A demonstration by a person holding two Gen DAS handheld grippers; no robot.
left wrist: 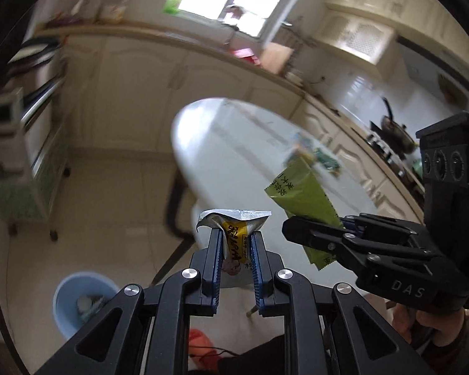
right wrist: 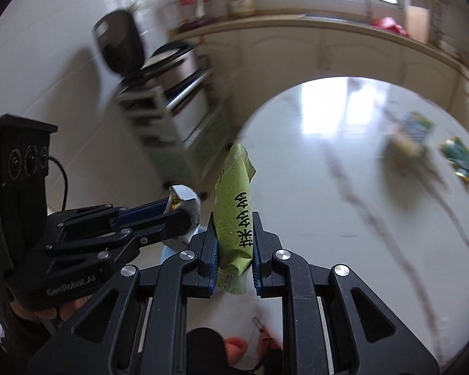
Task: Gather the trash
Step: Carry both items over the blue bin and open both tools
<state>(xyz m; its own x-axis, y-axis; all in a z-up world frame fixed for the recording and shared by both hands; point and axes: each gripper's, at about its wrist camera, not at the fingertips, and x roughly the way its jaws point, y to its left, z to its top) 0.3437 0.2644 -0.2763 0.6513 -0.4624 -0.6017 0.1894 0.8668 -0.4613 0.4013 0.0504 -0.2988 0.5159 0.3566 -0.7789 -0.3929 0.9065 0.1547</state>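
From the left wrist cam, the left gripper [left wrist: 236,240] is nearly shut, pinching a crinkly silver and yellow foil snack wrapper [left wrist: 234,234] that sticks up past the fingertips. The round light blue plastic bin [left wrist: 78,300] with some scraps already in it sits on the floor, low and to the left of this gripper, so I'd guess the left hand is the closer one for the drop. The right gripper [left wrist: 300,229] comes in sideways, clamped on a flat green sachet with black print [left wrist: 297,193]. Behind both is the glossy white round table [left wrist: 228,143]. Over on the right wrist cam, the same green sachet [right wrist: 236,206] stands lengthwise up between the near-closed pads, creased and matte. More wrappers [right wrist: 406,134] lie blurred on the table [right wrist: 328,187], well apart from both tools.
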